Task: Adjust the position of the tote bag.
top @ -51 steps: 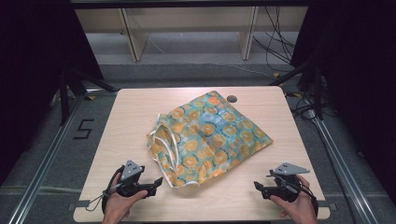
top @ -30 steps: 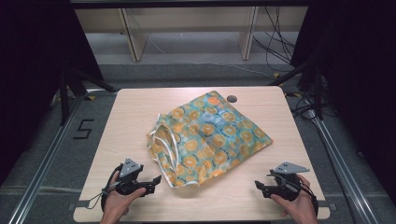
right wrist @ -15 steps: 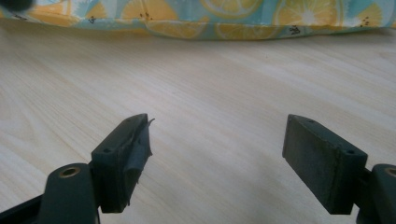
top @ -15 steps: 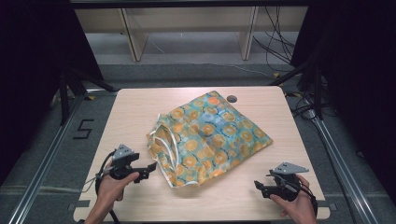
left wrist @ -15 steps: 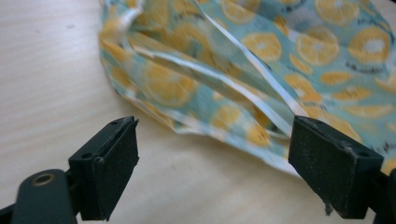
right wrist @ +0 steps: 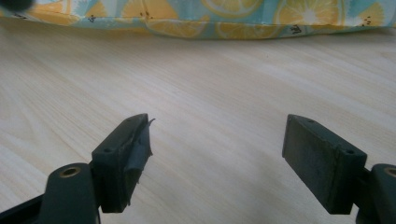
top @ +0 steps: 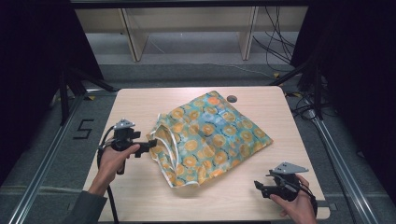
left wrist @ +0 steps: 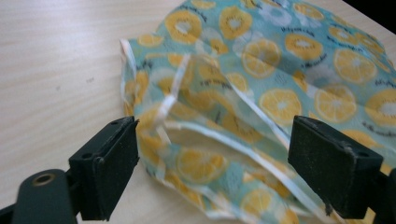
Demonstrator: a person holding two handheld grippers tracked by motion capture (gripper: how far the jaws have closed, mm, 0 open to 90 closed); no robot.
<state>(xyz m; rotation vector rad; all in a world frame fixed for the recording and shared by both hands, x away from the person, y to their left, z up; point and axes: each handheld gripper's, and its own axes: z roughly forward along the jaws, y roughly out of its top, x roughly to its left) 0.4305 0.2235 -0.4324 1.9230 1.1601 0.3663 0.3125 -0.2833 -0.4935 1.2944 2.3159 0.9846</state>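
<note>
Now left gripper is reaching the bag mouth — both jaws wide, holding nothing — right gripper idling, so gripping looks imminent.

The left tool is black, with a grey three-cornered plate on top, a black cable trailing from its handle, and a grey sleeve on the forearm behind it. The right tool is black too, with the same grey plate and a black cable looping by the wrist. Up close, each tool has two blocky black jaws with flat pads and small screw holes, joined by a brass-ringed pivot; a strip of dark tape peels from one pad of the right tool.
</note>
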